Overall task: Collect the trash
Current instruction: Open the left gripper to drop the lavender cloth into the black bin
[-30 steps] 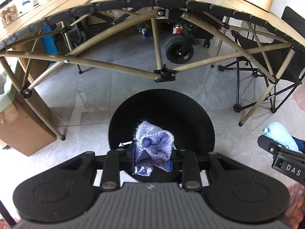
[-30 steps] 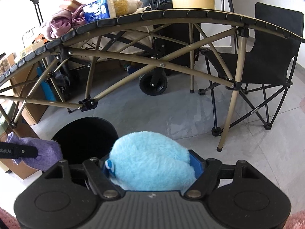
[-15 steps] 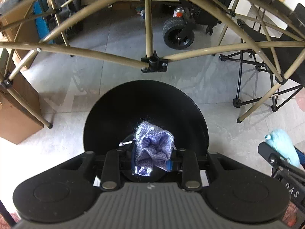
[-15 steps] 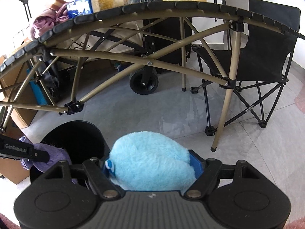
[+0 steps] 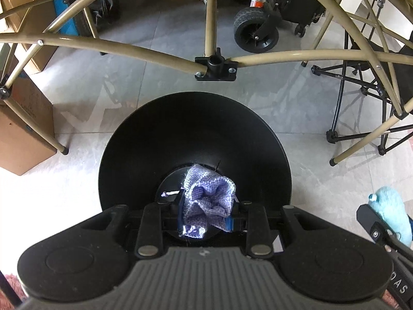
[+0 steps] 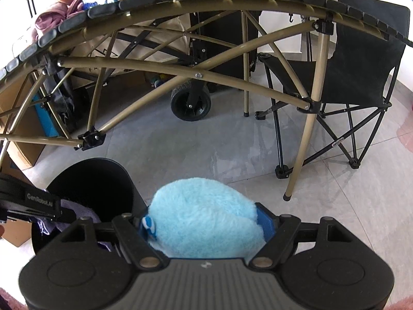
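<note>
My left gripper [image 5: 206, 217] is shut on a crumpled purple cloth [image 5: 209, 201] and holds it directly over the open mouth of a round black trash bin [image 5: 193, 129] on the floor. My right gripper [image 6: 206, 230] is shut on a fluffy light-blue plush piece [image 6: 204, 217], to the right of the bin [image 6: 103, 180] and above the floor. The right gripper with the blue piece [image 5: 389, 206] shows at the right edge of the left wrist view. The left gripper with the purple cloth [image 6: 46, 222] shows at the left of the right wrist view.
A folding table with a tan tube frame [image 5: 214, 64] arches over the floor just behind the bin. A black folding chair [image 6: 361, 64] stands at the right. A cardboard box [image 5: 23, 129] sits left of the bin. A wheeled cart [image 6: 191, 103] stands behind.
My left gripper has lowered and tilted down with the purple cloth, so the bin fills more of its view. My right gripper has shifted slightly toward the bin with the blue piece.
</note>
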{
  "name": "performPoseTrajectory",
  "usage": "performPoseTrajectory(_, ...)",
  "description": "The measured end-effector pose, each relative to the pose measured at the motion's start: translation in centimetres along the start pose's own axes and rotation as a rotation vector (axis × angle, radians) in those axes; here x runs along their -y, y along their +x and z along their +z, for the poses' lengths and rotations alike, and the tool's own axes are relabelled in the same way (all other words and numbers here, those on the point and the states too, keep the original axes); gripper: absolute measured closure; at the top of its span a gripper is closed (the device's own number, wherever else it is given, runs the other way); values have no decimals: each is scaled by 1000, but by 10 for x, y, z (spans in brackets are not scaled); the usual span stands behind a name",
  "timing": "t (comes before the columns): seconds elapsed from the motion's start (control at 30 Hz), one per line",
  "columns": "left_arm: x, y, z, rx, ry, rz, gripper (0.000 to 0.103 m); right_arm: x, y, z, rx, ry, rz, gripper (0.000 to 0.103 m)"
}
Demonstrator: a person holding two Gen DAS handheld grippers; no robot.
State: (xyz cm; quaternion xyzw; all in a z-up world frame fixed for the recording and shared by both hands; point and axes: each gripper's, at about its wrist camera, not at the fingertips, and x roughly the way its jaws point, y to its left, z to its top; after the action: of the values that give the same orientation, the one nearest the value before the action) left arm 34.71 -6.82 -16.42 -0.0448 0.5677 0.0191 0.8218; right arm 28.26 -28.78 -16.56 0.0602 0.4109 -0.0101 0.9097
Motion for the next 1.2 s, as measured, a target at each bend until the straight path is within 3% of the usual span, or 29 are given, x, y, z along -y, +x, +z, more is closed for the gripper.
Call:
performPoseTrajectory(0.1,1,2,0,-9,-1,-7,70,0,3,0,-10,0,-4,27)
performPoseTrajectory(0.13,1,1,0,-7,1,-3,64,0,3,0,-11,1,-4,27)
performPoseTrajectory(0.2,2,-2,1,16,8,13,44,0,3,0,-13,1,-4,27)
performPoseTrajectory(0.27,4,-5,2,37,11,21,9,0,3,0,-13,2,-2,27)
performPoseTrajectory(0.33,4,-7,1,47,6,31,0,1,3,0,-15,1,-1,27)
performPoseTrajectory(0.67,3,-6,2,27,25,50,0,-1,0,-1,-11,-1,2,27)
performPoseTrajectory(1.2,-18,-22,-7,61,51,54,0,-19,-7,-1,0,-39,13,27)
